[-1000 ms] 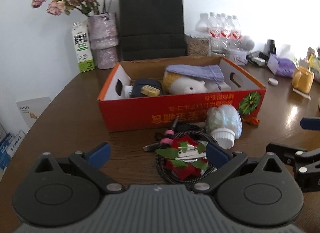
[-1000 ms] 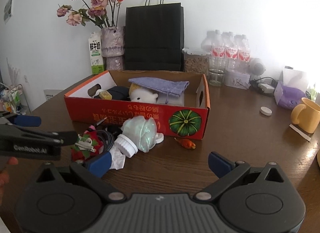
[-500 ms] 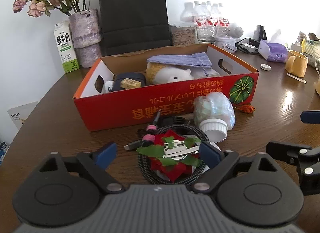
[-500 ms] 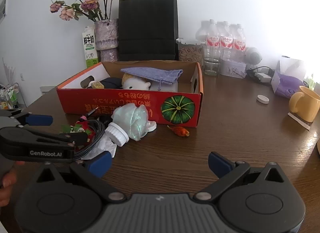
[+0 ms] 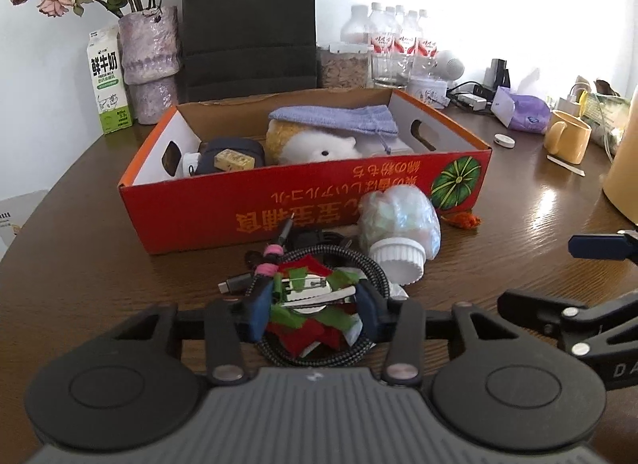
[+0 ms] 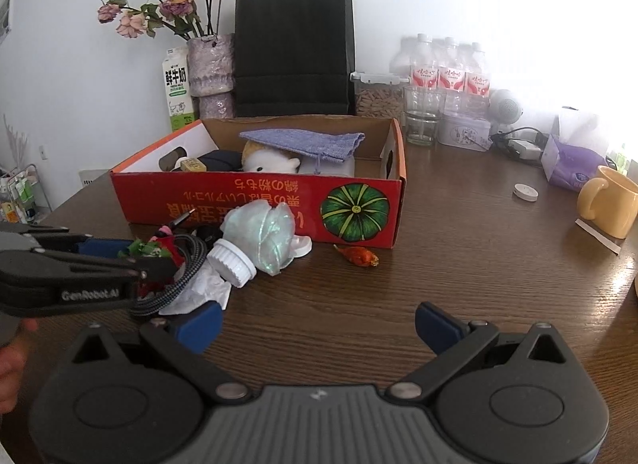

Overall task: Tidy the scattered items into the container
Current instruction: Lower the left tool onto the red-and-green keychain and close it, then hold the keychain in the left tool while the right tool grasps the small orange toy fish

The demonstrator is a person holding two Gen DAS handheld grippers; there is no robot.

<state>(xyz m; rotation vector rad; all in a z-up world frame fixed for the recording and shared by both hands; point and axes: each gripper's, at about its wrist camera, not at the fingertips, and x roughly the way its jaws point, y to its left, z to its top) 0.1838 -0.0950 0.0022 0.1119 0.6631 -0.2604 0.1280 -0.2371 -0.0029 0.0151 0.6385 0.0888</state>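
Observation:
A red cardboard box (image 5: 303, 208) stands on the brown table and holds a plush toy (image 5: 319, 145), a purple cloth and dark items. In front of it lies a pile: a red and green felt hair clip (image 5: 315, 296) on a coiled braided cable (image 5: 371, 268), and a bag with a white cap (image 5: 398, 224). My left gripper (image 5: 315, 304) is shut on the felt hair clip. My right gripper (image 6: 317, 324) is open and empty, right of the pile (image 6: 247, 240). A small orange toy (image 6: 357, 254) lies by the box's corner.
Behind the box (image 6: 259, 200) stand a black paper bag (image 6: 295, 49), a vase of flowers (image 6: 209, 65), a milk carton (image 6: 177, 87) and water bottles (image 6: 450, 69). A yellow mug (image 6: 608, 200), a purple tissue pack (image 6: 574, 164) and a white disc (image 6: 525, 192) sit at the right.
My left gripper's jaws have closed from wide open onto the felt hair clip. The right gripper has stayed open and shifted slightly.

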